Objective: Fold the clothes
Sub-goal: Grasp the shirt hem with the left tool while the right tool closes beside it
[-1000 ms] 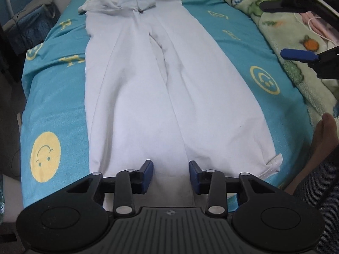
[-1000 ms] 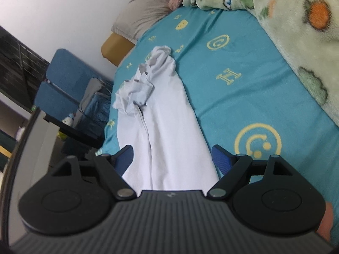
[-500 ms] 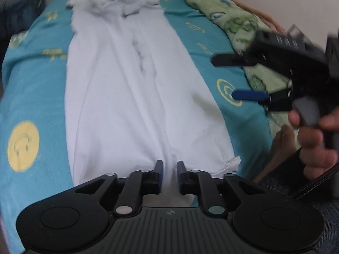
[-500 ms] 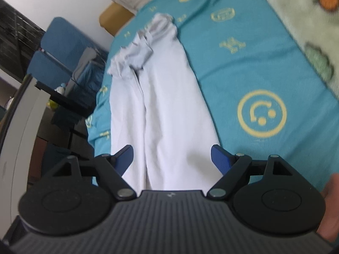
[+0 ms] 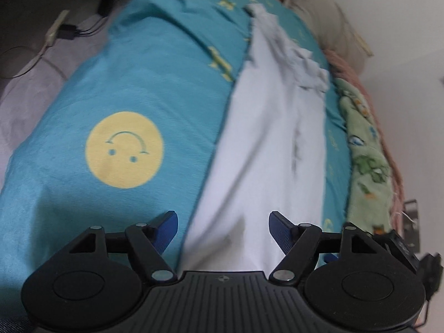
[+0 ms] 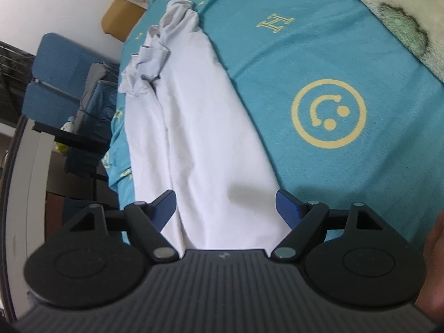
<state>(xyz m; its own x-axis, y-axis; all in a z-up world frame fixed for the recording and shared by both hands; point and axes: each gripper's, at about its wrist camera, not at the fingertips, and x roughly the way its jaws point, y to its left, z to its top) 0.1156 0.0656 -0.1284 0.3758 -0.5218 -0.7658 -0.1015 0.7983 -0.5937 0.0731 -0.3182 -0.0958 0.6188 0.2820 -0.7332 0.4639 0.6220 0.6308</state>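
L tool [image 5: 223, 229] swung left, opening above white trousers [image 5: 266, 152] hem.

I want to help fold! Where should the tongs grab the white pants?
Probably the near end of the white pants, one corner per tongs, coming from the bed's near edge. That end lies flat and smooth on the blue sheet; the far end is bunched. Both the left tongs, now opening, and the right tongs hold nothing.

One pair of white trousers [image 6: 199, 127] on one bed [image 6: 319, 55]. Two claws: left claw [image 5: 223, 229], right claw [image 6: 226, 204]. One green blanket [image 5: 363, 149] beside the trousers. Two blue chairs [image 6: 61, 72] beyond the bed.
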